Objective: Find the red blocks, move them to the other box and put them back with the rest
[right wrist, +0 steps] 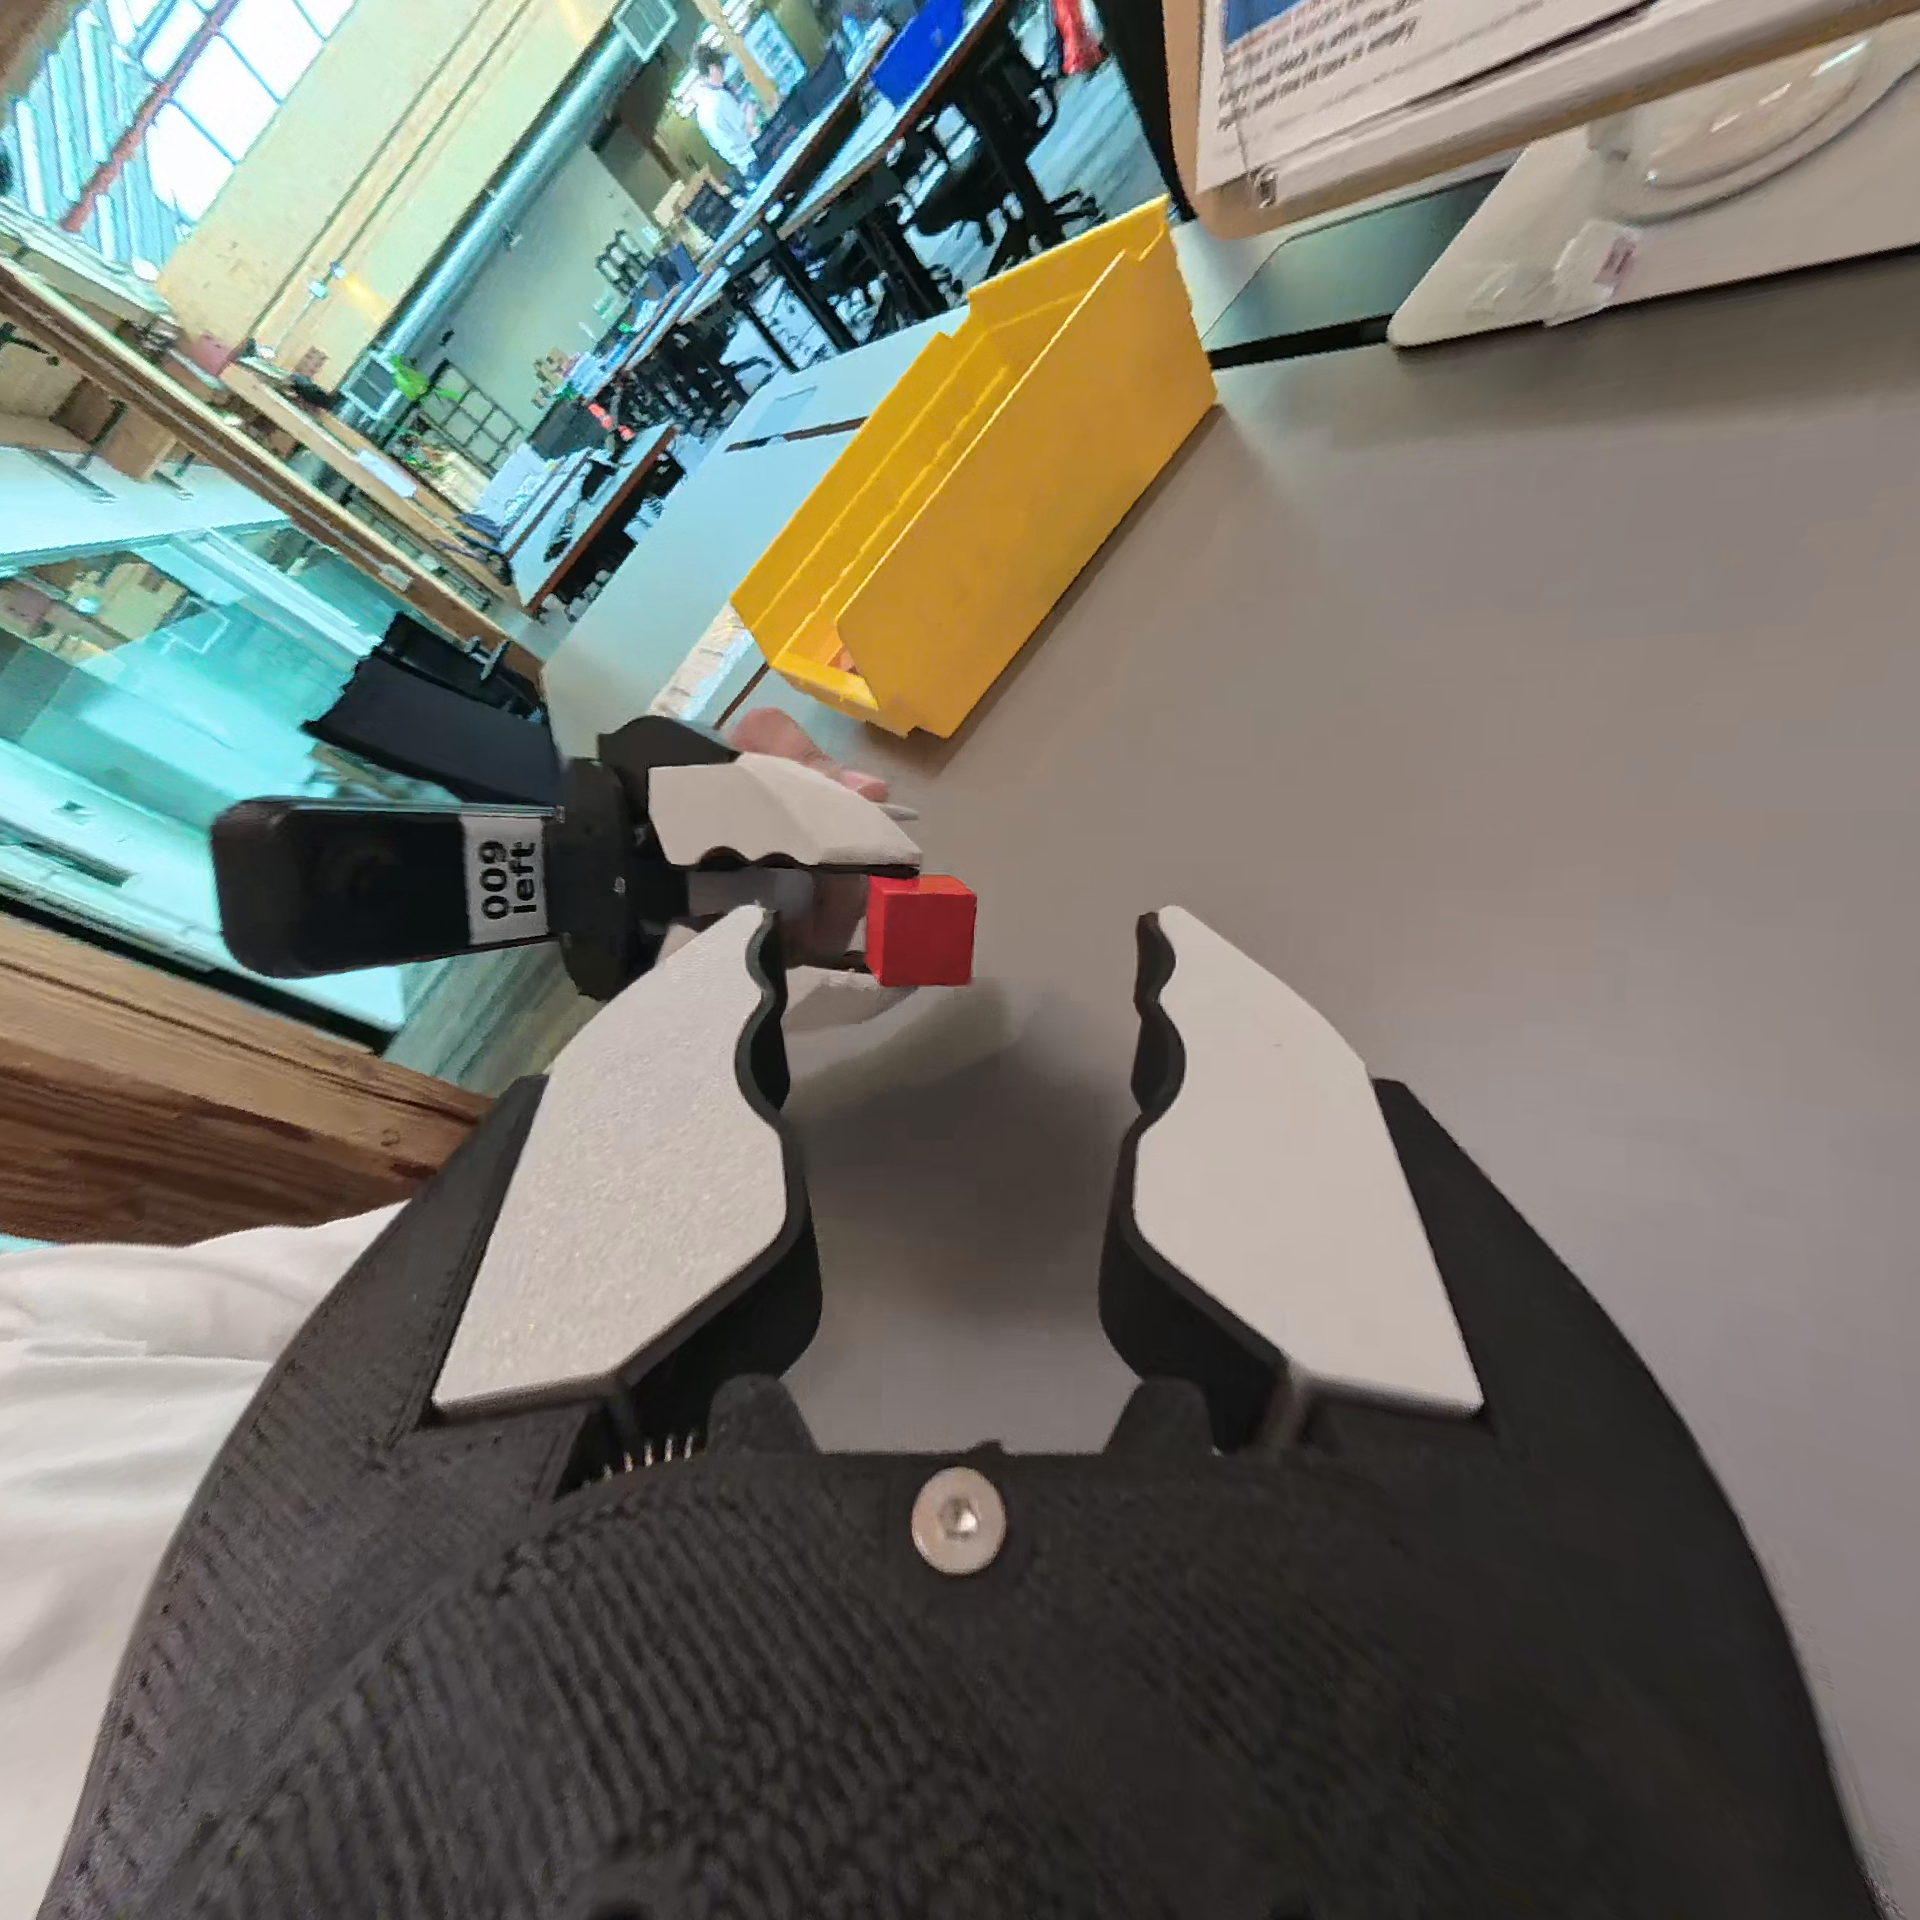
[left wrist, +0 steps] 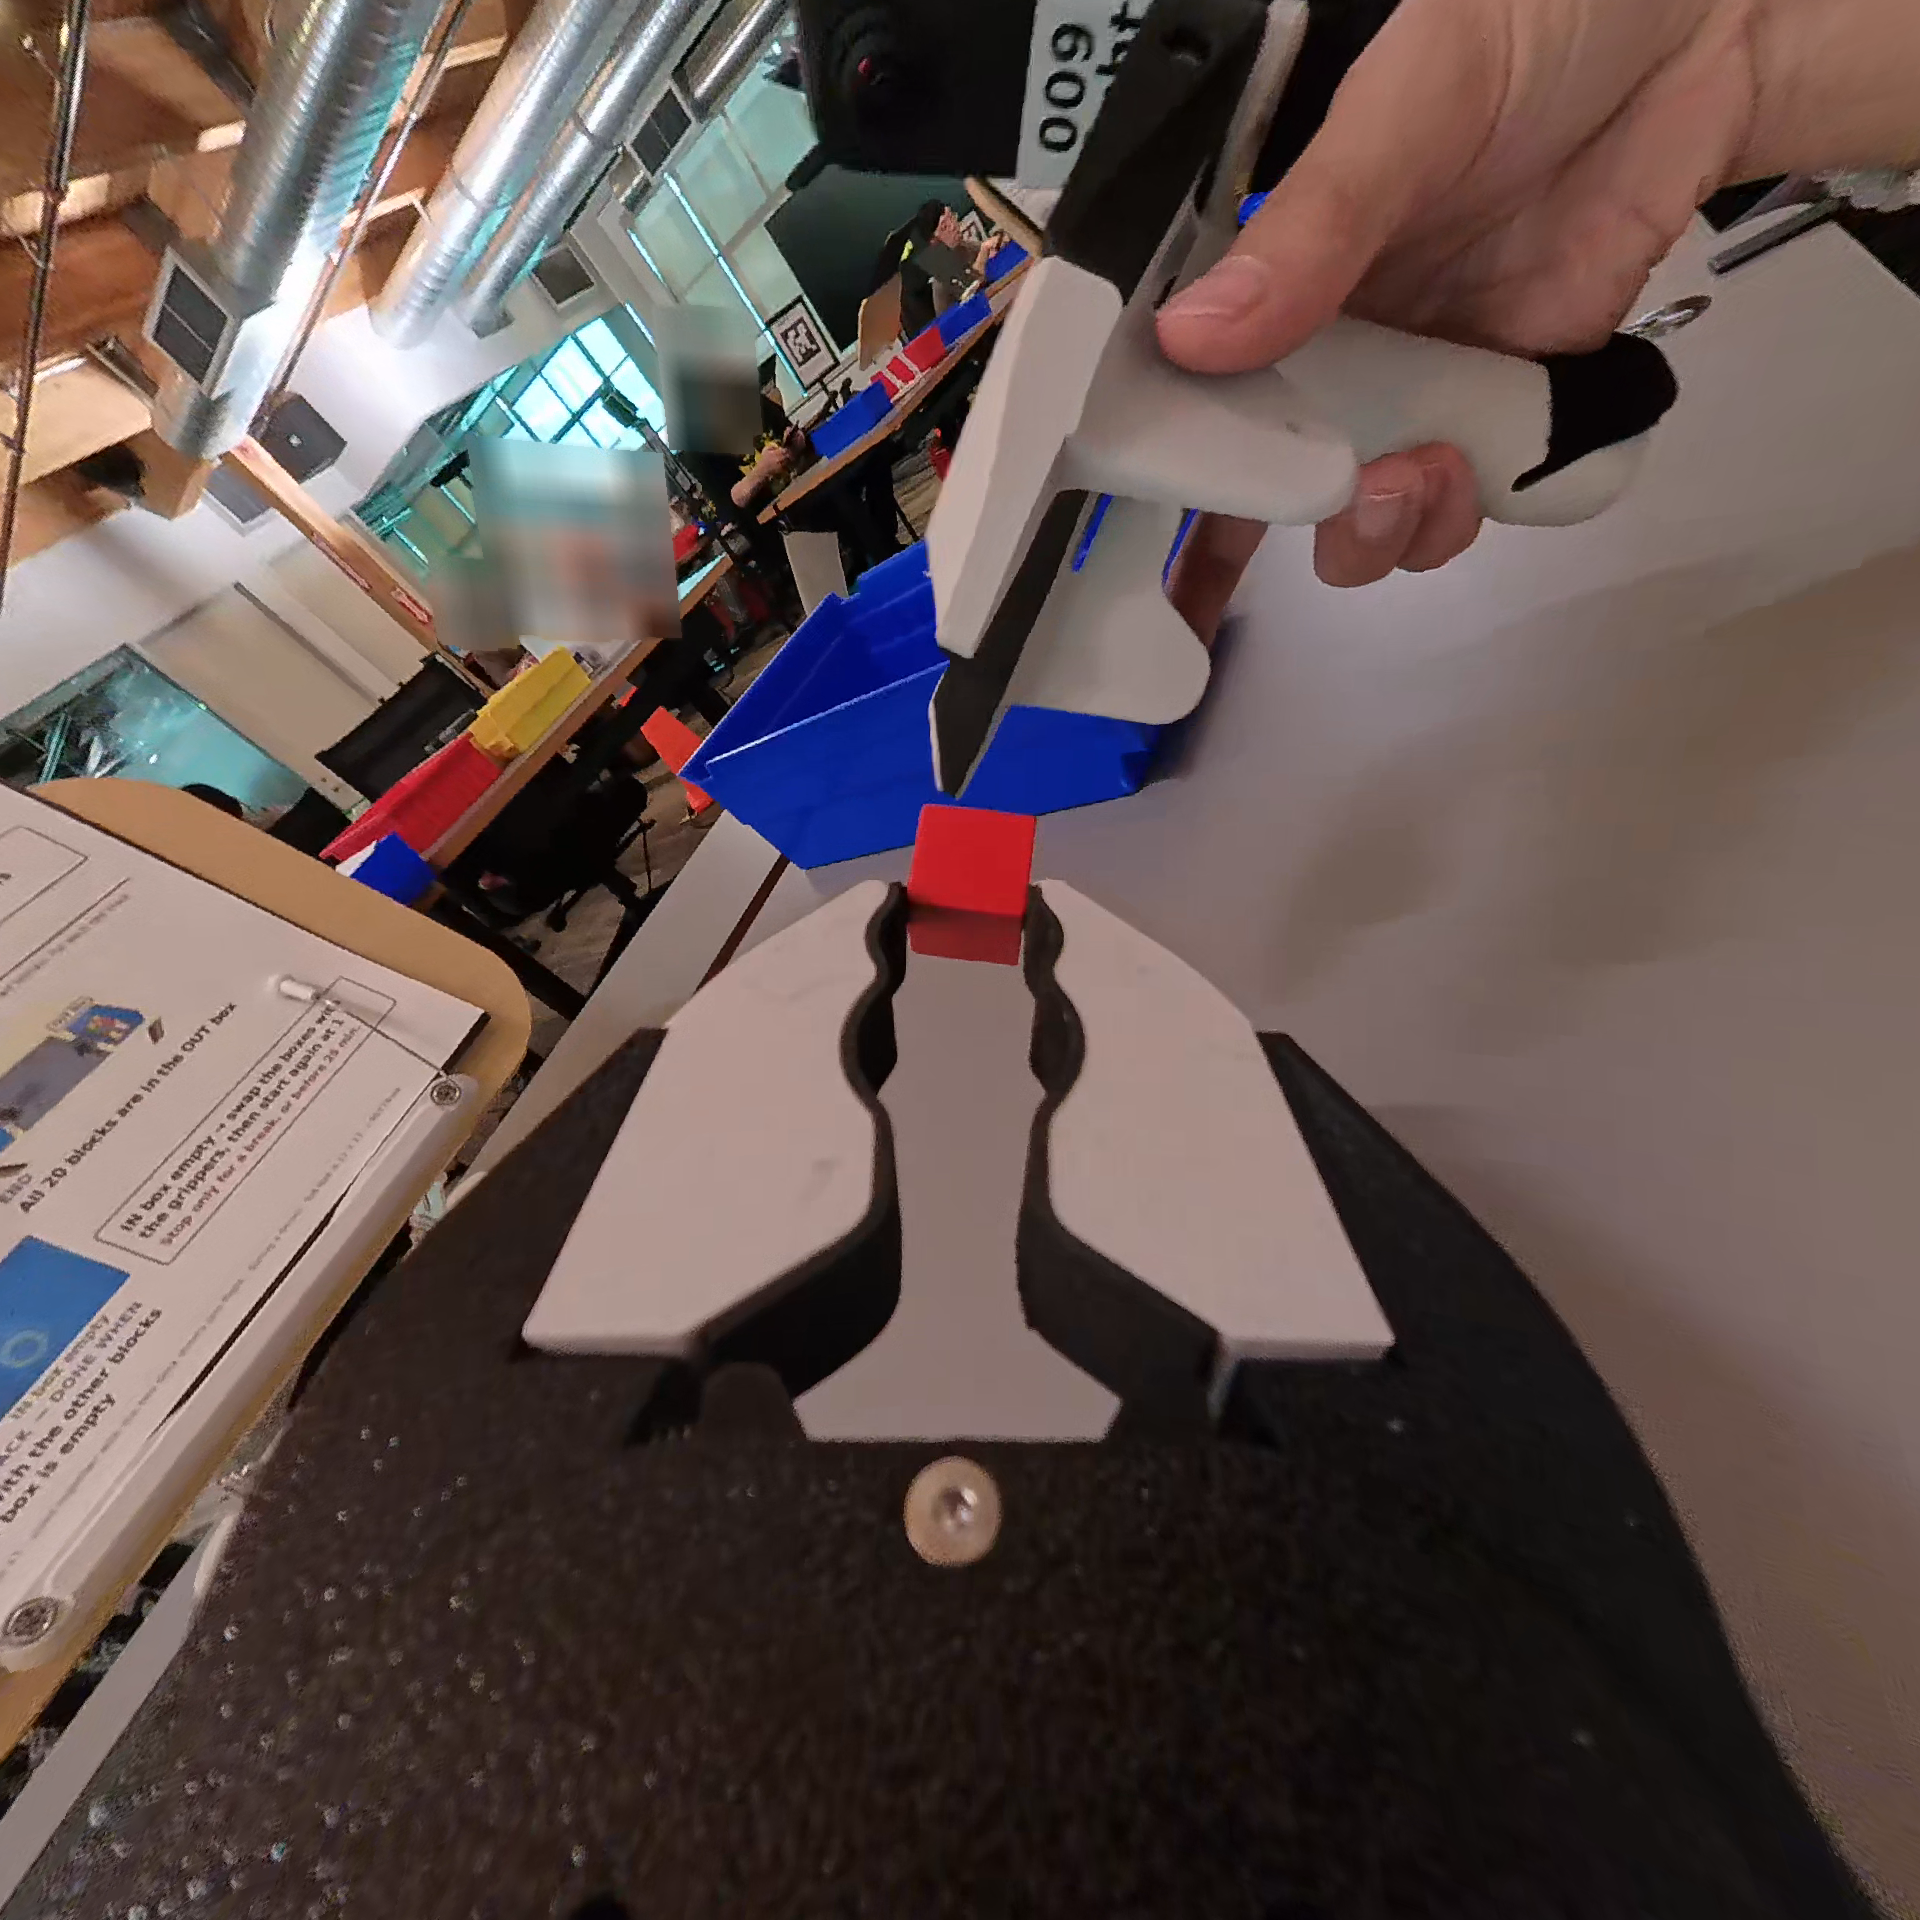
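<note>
My left gripper (left wrist: 968,902) is shut on a red block (left wrist: 970,881), with both pads pressed against its sides at the fingertips. The right wrist view shows the same grasp from the side, with the red block (right wrist: 923,930) at the tips of the left gripper's fingers (right wrist: 790,821), above the grey table. My right gripper (right wrist: 956,930) is open and empty, and the block sits just beyond its fingertips, nearer its left finger. In the left wrist view the right gripper's fingers (left wrist: 1039,623) hang just above the block, held by a hand (left wrist: 1475,208).
A blue box (left wrist: 831,748) stands on the grey table (left wrist: 1558,935) behind the block. A yellow box (right wrist: 997,499) lies on the table farther off in the right wrist view. An instruction sheet on a board (left wrist: 208,1091) stands at the left. Other tables with boxes stand behind.
</note>
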The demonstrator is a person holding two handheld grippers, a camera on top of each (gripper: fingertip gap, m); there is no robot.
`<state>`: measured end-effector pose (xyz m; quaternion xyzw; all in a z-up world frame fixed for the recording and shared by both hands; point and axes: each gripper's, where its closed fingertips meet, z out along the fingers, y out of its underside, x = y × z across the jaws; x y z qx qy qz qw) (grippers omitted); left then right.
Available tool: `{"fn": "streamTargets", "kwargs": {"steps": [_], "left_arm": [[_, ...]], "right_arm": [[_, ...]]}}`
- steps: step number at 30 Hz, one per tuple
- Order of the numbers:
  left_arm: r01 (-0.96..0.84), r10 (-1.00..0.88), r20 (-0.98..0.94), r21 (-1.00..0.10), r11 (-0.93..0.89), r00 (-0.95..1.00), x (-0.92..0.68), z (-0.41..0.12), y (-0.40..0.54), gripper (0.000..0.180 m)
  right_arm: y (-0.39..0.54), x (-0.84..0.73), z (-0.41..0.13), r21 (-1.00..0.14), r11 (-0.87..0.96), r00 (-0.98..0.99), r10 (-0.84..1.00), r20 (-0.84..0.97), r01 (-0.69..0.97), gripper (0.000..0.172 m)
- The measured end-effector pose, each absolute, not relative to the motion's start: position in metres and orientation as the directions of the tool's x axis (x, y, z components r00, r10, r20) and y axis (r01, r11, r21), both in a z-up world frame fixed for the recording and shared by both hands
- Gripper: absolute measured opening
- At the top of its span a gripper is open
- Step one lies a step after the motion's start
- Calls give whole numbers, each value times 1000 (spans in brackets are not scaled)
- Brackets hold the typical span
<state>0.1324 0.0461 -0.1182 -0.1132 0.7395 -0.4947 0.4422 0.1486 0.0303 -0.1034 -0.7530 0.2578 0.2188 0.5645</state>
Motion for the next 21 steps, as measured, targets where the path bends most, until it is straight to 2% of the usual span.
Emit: {"fn": "streamTargets", "kwargs": {"steps": [10,12,13,14,21], "left_arm": [[268,-598,-565,-814,515,-569,140,-130,47,21],[264,-587,-570,-809,526,-575,141,-134,46,21],[264,-582,-573,-805,531,-577,141,-136,44,21],[263,-578,-575,-802,536,-579,141,-137,44,21],[279,-609,-575,-810,515,-546,142,-134,48,21]], "right_arm": [[47,137,-138,-623,-425,709,-65,-702,-656,57],[50,133,-141,-611,-440,691,-31,-722,-658,48],[52,132,-140,-613,-440,687,-12,-727,-656,32],[54,132,-140,-620,-433,690,-4,-724,-654,23],[54,136,-135,-676,-429,752,-13,-659,-599,22]]}}
